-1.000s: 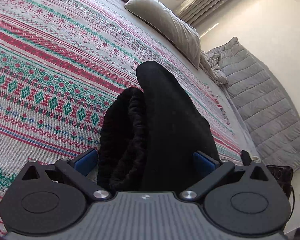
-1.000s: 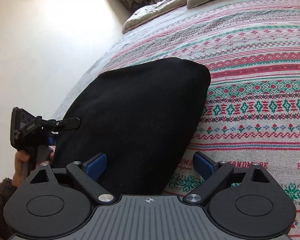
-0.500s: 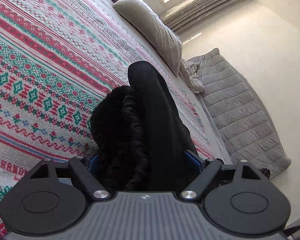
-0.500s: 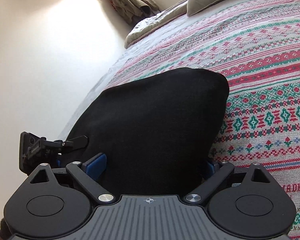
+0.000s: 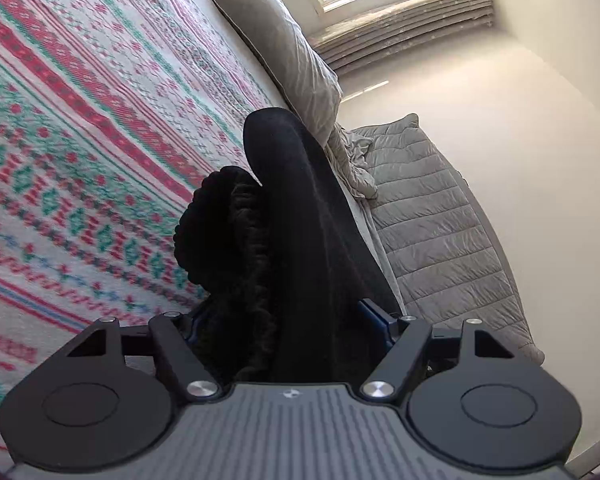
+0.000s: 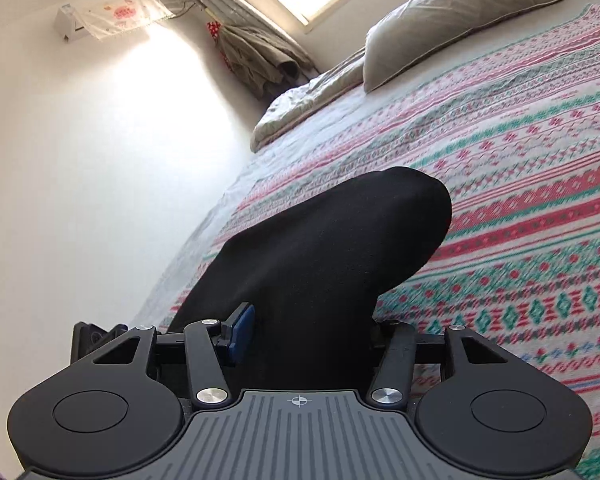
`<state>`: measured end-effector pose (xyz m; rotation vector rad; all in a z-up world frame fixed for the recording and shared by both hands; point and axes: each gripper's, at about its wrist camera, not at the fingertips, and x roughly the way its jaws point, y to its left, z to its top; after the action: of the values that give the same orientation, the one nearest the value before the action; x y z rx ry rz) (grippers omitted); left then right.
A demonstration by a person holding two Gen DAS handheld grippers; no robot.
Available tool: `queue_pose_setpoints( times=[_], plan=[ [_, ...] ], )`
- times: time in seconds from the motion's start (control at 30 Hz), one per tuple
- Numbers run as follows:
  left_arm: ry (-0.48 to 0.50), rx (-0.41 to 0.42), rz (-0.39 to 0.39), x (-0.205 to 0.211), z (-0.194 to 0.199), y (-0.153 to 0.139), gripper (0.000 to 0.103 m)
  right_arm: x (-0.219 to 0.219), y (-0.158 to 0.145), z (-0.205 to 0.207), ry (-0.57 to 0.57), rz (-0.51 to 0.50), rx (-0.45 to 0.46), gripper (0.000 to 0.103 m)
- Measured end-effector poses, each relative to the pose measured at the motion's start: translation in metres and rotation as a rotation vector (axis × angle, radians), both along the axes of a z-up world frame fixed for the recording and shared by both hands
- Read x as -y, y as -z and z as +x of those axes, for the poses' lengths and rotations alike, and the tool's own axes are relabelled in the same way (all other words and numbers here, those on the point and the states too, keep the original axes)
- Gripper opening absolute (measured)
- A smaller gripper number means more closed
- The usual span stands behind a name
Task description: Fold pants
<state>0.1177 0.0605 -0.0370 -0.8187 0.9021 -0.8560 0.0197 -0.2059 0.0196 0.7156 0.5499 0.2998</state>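
The black pants are bundled into a thick fold on the patterned bedspread. My left gripper is closing on the near end; its blue pads press the ribbed waistband side and the smooth leg side. In the right wrist view the same pants stick out forward above the bedspread. My right gripper is closing on them too. The cloth is pinched narrow between its jaws, and the right pad is hidden behind the fabric.
A grey pillow lies at the head of the bed, and a grey quilted blanket hangs off the bed's far side. In the right wrist view a pillow, a crumpled duvet and a white wall border the bed.
Both grippers have narrowed from wide open onto the pants bundle. Both views have tipped up, showing more of the window and walls, and the pants' far end now stands off the bedspread.
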Motion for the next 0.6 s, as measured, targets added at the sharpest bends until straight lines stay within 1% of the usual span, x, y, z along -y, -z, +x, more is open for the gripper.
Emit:
queue_pose_setpoints(
  times=[0.17, 0.27, 0.47, 0.53, 0.6],
  plan=[
    [0.03, 0.013, 0.005, 0.053, 0.012, -0.006, 0.088, 0.053, 0.002, -0.004, 0.083, 0.03, -0.013, 0.05],
    [0.039, 0.006, 0.017, 0.075, 0.019, -0.003, 0.088, 0.078, 0.004, -0.003, 0.121, 0.042, -0.022, 0.05],
    [0.037, 0.0, 0.015, 0.09, 0.022, 0.004, 0.088, 0.106, 0.015, 0.005, 0.158, 0.03, -0.036, 0.05],
    [0.019, -0.001, 0.055, 0.091, 0.023, 0.008, 0.088, 0.11, 0.021, 0.011, 0.165, 0.03, -0.045, 0.051],
    [0.018, 0.007, 0.088, 0.089, 0.025, 0.01, 0.086, 0.112, 0.029, 0.016, 0.181, 0.004, -0.065, 0.052]
  ],
)
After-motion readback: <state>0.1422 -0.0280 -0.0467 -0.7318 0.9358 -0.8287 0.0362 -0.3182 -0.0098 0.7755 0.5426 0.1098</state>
